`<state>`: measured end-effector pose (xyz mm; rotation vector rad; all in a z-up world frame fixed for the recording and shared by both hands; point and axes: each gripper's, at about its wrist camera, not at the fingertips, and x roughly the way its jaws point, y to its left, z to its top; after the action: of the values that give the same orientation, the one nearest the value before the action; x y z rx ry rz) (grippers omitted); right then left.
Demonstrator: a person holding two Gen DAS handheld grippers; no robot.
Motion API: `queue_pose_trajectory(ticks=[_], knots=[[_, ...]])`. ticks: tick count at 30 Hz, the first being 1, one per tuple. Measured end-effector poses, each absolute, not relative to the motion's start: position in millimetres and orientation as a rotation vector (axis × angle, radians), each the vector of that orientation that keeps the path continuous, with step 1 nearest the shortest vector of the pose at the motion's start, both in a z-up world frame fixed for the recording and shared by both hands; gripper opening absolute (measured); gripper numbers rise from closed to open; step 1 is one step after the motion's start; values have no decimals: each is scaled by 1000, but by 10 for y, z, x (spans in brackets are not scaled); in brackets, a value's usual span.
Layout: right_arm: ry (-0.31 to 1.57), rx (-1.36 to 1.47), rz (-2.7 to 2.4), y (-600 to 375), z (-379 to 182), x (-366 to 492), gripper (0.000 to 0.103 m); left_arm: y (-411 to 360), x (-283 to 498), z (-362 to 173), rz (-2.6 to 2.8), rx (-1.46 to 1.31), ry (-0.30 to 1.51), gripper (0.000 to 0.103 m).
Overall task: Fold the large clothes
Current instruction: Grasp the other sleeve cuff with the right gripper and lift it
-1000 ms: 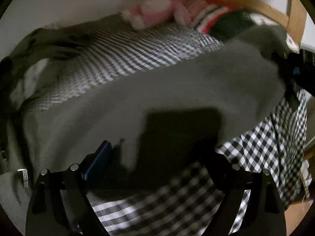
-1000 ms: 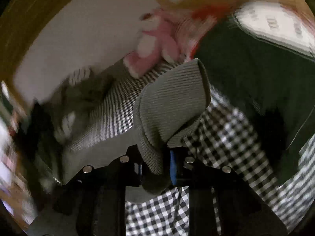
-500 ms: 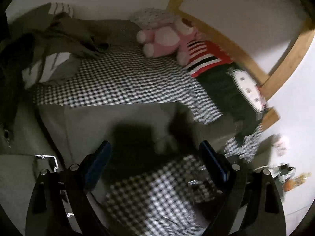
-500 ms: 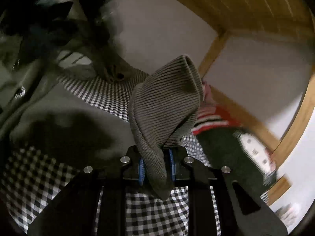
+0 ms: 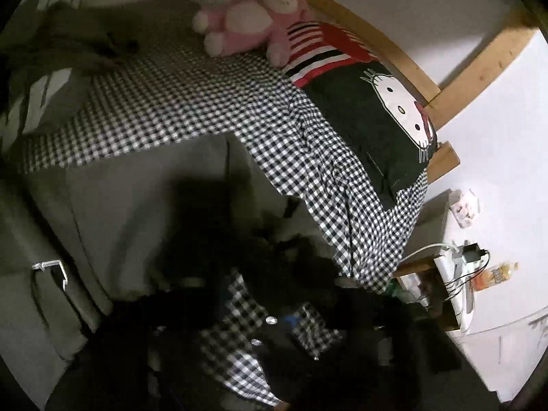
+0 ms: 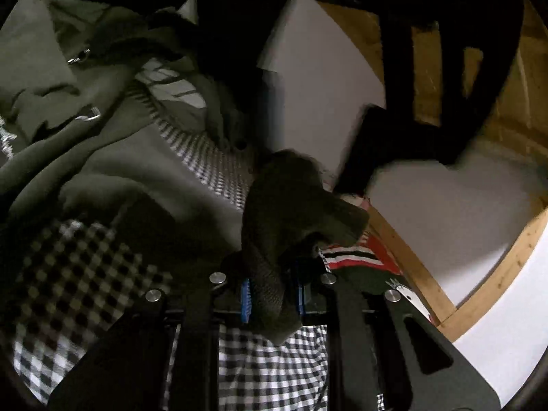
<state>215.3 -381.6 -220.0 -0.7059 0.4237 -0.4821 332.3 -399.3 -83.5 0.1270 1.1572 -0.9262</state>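
A large grey-green garment [image 5: 144,205] lies spread on the checkered bed sheet [image 5: 191,102], and it also fills the left of the right wrist view [image 6: 102,178]. My right gripper [image 6: 272,294] is shut on its ribbed cuff [image 6: 291,198], which stands up in a bunch above the blue pads [image 6: 245,296]. My left gripper shows as a dark outline [image 6: 404,144] against the wall and wooden frame. In its own view the fingers are lost in a dark blur. Its jaws are closing, and I cannot see anything between them.
A pink plush toy [image 5: 246,24], a red striped pillow [image 5: 318,41] and a black cat-face cushion [image 5: 370,109] lie along the wooden bed frame [image 5: 479,58]. More clothes are heaped at the far left [image 5: 68,34]. A small stand [image 5: 424,267] with a plug strip and a bottle is beside the bed.
The left view has risen and tilted, showing more of the bed, and its wide-apart fingers no longer stand out. The right gripper has rolled and swept sideways, still holding the cuff.
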Motion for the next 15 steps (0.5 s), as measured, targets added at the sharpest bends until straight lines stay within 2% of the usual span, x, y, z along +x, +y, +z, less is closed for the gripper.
queue_pose_trajectory(ticks=[9,11,12,13,14,15], knots=[[357,-685,-454,-3377,-2018,2086,20,-3404,3314,-638,-870,81,1095,17],[338,-667,-443,-3266,-1951,2096,24,-3197,3317,-541,-857,58,1073,17],[328,-658,-431,-3178,-1913,2103,34,-3103,3319,-499,-853,47,1062,16],[323,-651,-422,-3105,-1885,2121,55,-3027,3325,-461,-842,38,1051,16],[309,-630,-401,-3006,-1837,2112,68,-2932,3351,-420,-828,24,1039,16],[296,-615,-386,-2944,-1810,2101,87,-2769,3383,-357,-822,2,1028,16]])
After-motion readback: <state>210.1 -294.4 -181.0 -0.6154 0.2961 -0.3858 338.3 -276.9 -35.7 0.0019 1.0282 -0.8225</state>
